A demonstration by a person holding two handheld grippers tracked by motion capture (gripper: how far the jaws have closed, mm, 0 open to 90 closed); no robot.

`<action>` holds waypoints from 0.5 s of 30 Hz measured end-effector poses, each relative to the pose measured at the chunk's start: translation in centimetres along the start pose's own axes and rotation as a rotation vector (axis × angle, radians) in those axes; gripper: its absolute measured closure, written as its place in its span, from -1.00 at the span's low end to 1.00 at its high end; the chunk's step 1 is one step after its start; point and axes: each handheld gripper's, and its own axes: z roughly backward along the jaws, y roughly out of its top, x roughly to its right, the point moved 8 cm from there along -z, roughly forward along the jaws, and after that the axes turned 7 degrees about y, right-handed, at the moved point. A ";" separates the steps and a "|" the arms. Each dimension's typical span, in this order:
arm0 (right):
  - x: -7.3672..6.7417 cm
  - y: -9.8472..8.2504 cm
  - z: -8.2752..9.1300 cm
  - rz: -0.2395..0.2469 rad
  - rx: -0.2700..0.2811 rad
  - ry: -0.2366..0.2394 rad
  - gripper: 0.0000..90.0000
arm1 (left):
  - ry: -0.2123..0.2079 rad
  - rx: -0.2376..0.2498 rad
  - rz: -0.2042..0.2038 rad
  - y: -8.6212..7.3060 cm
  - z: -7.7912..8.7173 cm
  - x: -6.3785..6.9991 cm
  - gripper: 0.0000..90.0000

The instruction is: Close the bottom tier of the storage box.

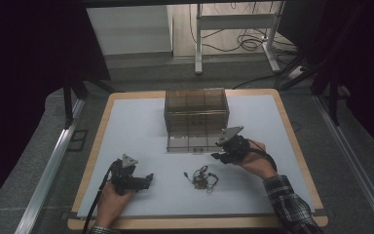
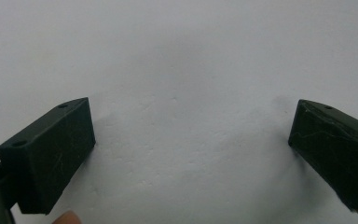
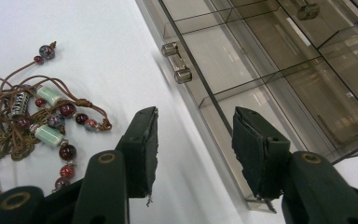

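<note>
Drawer [image 3: 261, 88] of smoke-tinted organiser [image 1: 196, 109], pulled out, front wall between right gripper's [image 3: 193, 154] parted, unclamped jaws.
Beaded necklace [image 3: 42, 121] lies just left of that gripper on white table [image 1: 141, 126]; left gripper [image 2: 191, 149] released, well apart. Risk: closing askew could skid off the thin wall and jolt the drawer.

A white mat [image 1: 141, 122] on a wood-edged table [image 1: 195, 223] lies beneath the right gripper [image 1: 216, 156]. Far beyond it stand a white desk frame [image 1: 198, 44] and tangled floor cables [image 1: 246, 44]. A metal rail [image 1: 48, 170] runs left of the left gripper [image 1: 148, 178].
</note>
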 end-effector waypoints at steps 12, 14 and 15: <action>-1.5 -0.3 -0.3 -0.050 0.018 0.021 0.02 | 0.000 0.000 0.000 0.0 0.0 0.0 -0.99; -1.9 -0.4 -0.4 -0.054 0.009 0.034 -0.03 | 0.000 0.000 0.000 0.0 0.0 0.0 -0.99; -2.0 -0.4 -0.4 -0.058 0.005 0.034 -0.05 | 0.000 0.000 0.000 0.0 0.0 0.0 -0.99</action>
